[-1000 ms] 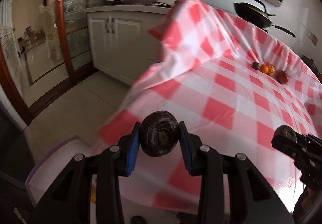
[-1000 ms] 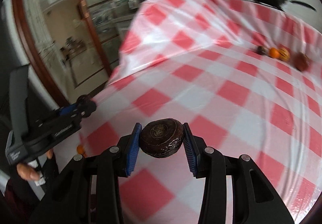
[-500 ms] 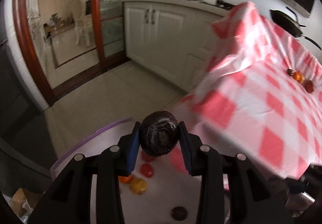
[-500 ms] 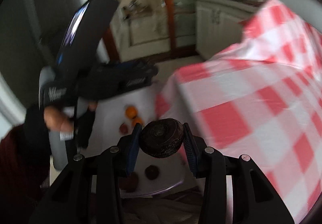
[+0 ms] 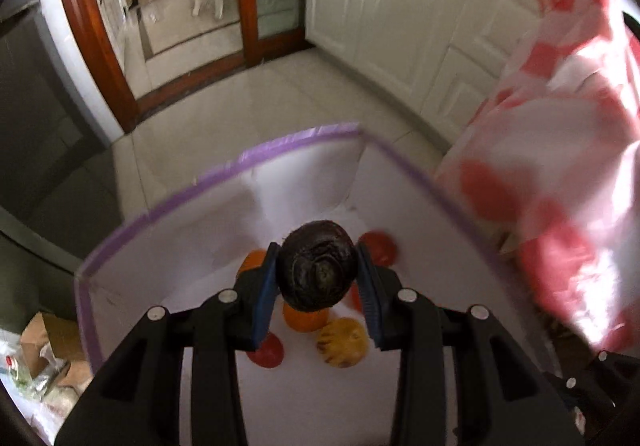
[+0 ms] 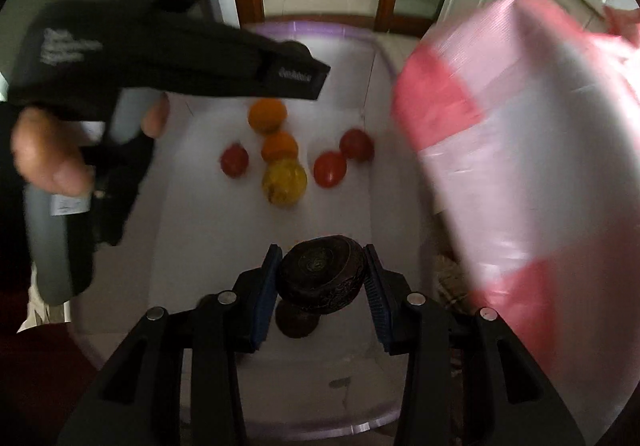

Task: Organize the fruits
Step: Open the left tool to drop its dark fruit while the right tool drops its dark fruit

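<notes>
While pointing down, both tongs (image 5: pixel 318 278) (image 6: pixel 320 278) clamp dark fruits (image 5: pixel 318 272) (image 6: pixel 322 274).

You see a white bin (image 6: pixel 224 246) rimmed in purple, a red-and-white checked cloth (image 6: pixel 520 149), orange (image 6: pixel 267 115), red (image 6: pixel 329 169) and yellow fruits (image 6: pixel 285 181), and dark brown fruit (image 5: pixel 318 272) between your blue-padded jaws

Fruits (image 6: pixel 280 149) lie in bin (image 5: pixel 168 205) beside table (image 5: pixel 560 165).
</notes>
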Tool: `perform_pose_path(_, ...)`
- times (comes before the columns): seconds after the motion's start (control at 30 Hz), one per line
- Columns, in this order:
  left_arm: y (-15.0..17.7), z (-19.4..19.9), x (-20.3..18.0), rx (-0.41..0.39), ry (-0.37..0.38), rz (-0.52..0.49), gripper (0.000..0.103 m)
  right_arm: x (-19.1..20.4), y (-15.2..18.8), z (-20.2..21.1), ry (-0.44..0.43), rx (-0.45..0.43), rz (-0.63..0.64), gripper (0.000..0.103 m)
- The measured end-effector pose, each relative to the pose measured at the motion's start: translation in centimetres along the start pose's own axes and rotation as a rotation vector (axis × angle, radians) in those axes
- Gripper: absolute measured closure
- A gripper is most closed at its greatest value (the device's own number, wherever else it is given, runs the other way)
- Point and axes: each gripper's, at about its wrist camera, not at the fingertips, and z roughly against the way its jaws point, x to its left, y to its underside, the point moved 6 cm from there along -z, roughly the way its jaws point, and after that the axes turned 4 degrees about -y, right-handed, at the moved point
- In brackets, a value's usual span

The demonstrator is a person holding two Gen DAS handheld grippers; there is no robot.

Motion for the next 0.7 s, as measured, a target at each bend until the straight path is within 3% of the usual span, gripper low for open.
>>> perform_pose_path(0.2,1.8,-3.6,0.9,0.086,-0.038,0.009,0.065,0.3,0.5,-3.9,0.028,0.109,0.027,0.062)
perform_pose_path(0.53,3.3,-4.9,1.0,0.123,-0.055,0.003,0.065,0.3,1.0,-5.0,0.022,0.137,0.028,0.062)
perform_pose_path(0.63,3.1,-4.9,0.8,0.111,-0.062,0.014,0.047,0.2,1.0,-4.3,0.017,0.117,0.018,0.058)
perform_pose_path(0.7,2.6,-4.6,1.2,0.095,-0.065,0.029,0.028,0.4,0.8,-3.2,-0.007,0.086,0.016,0.044)
